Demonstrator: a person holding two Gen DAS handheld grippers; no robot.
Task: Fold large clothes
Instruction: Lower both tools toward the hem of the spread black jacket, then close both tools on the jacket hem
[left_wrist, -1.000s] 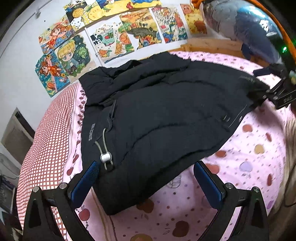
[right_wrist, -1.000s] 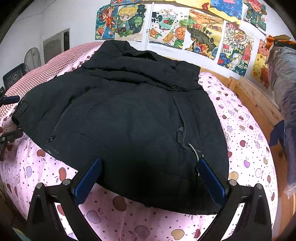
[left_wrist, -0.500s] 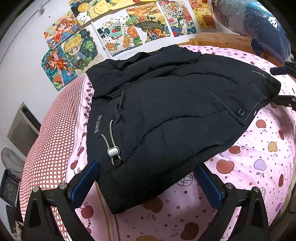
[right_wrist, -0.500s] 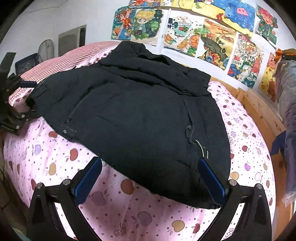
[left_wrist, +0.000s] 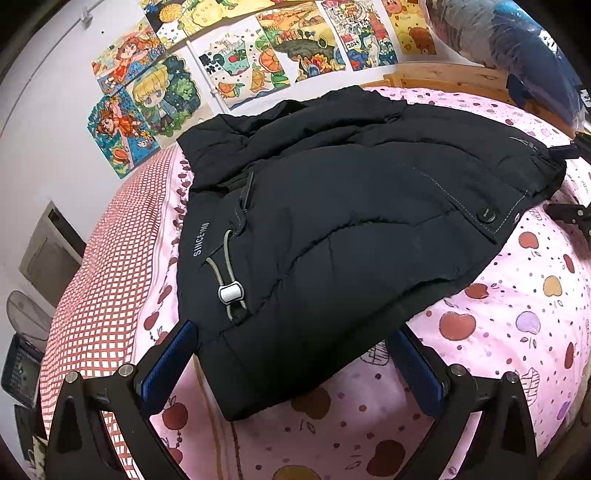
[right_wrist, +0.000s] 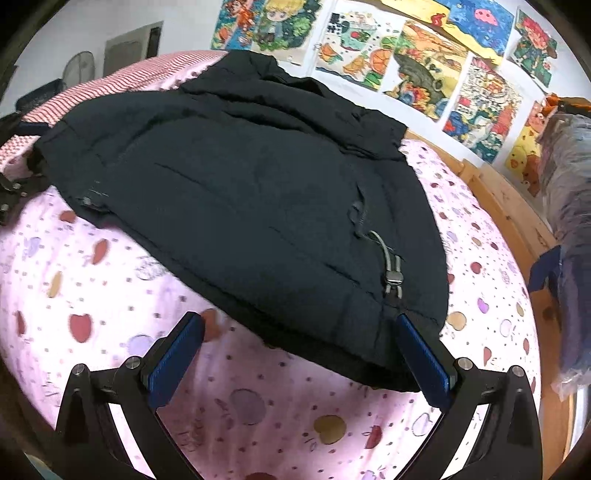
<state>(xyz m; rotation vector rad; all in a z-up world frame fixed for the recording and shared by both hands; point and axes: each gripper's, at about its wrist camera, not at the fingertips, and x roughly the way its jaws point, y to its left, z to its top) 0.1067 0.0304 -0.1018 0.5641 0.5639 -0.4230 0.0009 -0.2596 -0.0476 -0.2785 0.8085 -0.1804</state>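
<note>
So you've backed both grippers off: the left gripper (left_wrist: 291, 363) and right gripper (right_wrist: 299, 354) both sit spread wide, holding nothing. The black jacket (left_wrist: 351, 229) now lies flat on the pink bedsheet (left_wrist: 517, 332), its hem (one corner each) between your fingertips. Looks released and ready for the next fold.

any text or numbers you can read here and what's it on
"SINCE 1980": printed along the jacket edge, beside the drawstring toggle; the last digits are small, so that reading is uncertain.
"2024": on one wall poster.
Snap button: embossed lettering, too small to read.
Other posters: marks too blurred to read.
</note>
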